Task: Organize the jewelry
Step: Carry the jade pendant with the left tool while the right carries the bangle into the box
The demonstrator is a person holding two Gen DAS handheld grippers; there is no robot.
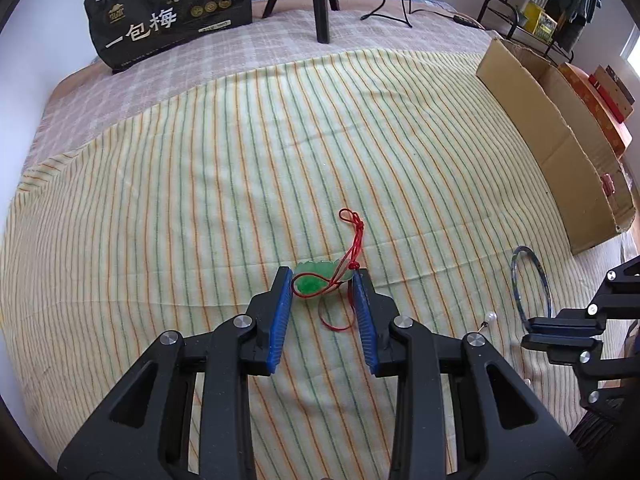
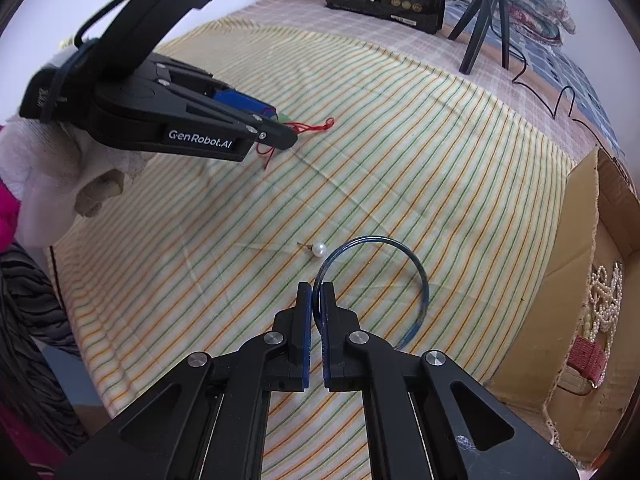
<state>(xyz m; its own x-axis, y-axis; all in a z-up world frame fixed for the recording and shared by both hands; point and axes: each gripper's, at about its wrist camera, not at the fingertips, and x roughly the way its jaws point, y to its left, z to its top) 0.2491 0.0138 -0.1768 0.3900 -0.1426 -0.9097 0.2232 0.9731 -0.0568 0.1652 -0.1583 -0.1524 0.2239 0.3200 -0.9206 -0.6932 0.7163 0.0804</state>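
Note:
A green jade pendant (image 1: 316, 280) on a red cord (image 1: 352, 232) lies on the striped cloth (image 1: 200, 200). My left gripper (image 1: 323, 276) is open, its blue pads on either side of the pendant; it also shows in the right wrist view (image 2: 280, 128). My right gripper (image 2: 317, 288) is shut on a thin blue bangle (image 2: 420, 276), held upright just above the cloth; the bangle also shows in the left wrist view (image 1: 532, 280). A pearl stud earring (image 2: 318, 249) lies just ahead of the right gripper's tips.
An open cardboard box (image 2: 580, 240) at the right holds a pearl necklace (image 2: 606, 296) and a red item (image 2: 586, 360). A black snack bag (image 1: 168, 12) and a black tripod (image 1: 320, 0) stand at the far end.

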